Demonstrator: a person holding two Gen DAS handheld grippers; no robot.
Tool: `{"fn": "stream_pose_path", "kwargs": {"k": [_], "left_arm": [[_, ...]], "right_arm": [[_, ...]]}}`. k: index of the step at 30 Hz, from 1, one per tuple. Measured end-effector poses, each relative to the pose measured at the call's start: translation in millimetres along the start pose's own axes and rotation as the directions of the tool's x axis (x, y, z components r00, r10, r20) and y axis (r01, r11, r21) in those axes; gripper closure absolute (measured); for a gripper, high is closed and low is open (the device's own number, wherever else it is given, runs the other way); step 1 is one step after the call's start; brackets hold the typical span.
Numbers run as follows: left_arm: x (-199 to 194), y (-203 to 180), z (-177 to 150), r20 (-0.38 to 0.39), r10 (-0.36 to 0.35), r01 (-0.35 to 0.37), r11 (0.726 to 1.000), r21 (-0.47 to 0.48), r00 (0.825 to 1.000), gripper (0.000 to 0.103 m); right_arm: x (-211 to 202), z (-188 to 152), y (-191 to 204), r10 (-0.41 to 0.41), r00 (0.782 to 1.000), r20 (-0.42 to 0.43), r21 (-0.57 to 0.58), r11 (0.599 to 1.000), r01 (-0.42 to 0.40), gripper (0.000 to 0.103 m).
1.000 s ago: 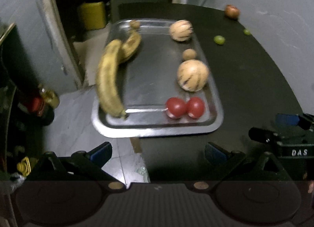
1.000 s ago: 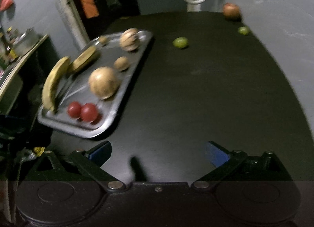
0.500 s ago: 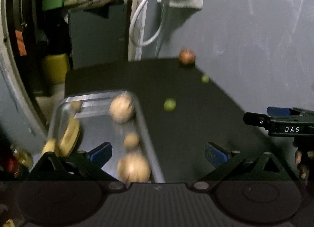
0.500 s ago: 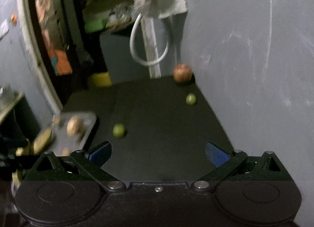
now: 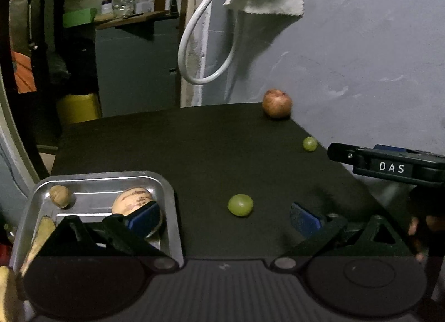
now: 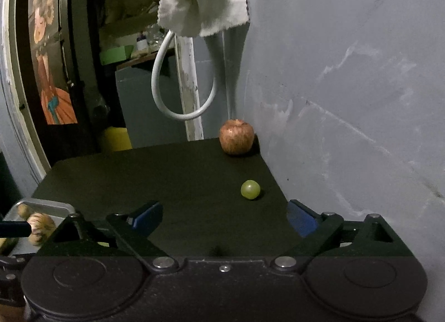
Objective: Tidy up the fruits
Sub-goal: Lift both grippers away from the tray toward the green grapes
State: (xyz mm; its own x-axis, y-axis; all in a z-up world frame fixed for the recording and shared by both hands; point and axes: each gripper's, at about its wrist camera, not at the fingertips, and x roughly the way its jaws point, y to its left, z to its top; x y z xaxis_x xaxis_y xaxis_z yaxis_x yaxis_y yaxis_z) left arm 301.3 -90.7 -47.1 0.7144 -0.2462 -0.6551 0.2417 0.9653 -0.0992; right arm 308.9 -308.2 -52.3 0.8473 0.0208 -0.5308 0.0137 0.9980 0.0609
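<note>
A metal tray (image 5: 167,199) at the left of the black table (image 5: 211,149) holds a striped round fruit (image 5: 130,201), a small brown fruit (image 5: 59,195) and a banana (image 5: 39,235). A green fruit (image 5: 240,204) lies just ahead of my open, empty left gripper (image 5: 224,217). A second, smaller green fruit (image 6: 250,189) lies ahead of my open, empty right gripper (image 6: 224,217), and a red apple (image 6: 236,140) sits at the far corner by the wall. The right gripper also shows at the right of the left wrist view (image 5: 389,167).
A grey wall (image 6: 347,99) borders the table's right side. A white hose loop (image 6: 183,94) and a white cloth (image 6: 203,7) hang beyond the far edge. A yellow container (image 5: 78,108) stands on the floor behind the table.
Both grippers have tilted up and moved forward along the table. The tray has slid to the lower left of both views, and the loose green fruits and apple are closer.
</note>
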Motion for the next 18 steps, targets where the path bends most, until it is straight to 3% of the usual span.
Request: {"fn": "stream_pose_path", "kwargs": {"k": [8, 18], "left_arm": [[27, -20, -4, -0.030, 0.013, -0.013, 1.000, 0.003, 0.999, 0.014], [53, -22, -4, -0.071, 0.051, -0.056, 0.997, -0.061, 0.996, 0.025]], "right_arm": [[35, -4, -3, 0.005, 0.999, -0.044, -0.028, 1.000, -0.006, 0.014], [66, -8, -8, 0.010, 0.997, -0.081, -0.029, 0.999, -0.013, 0.018]]}}
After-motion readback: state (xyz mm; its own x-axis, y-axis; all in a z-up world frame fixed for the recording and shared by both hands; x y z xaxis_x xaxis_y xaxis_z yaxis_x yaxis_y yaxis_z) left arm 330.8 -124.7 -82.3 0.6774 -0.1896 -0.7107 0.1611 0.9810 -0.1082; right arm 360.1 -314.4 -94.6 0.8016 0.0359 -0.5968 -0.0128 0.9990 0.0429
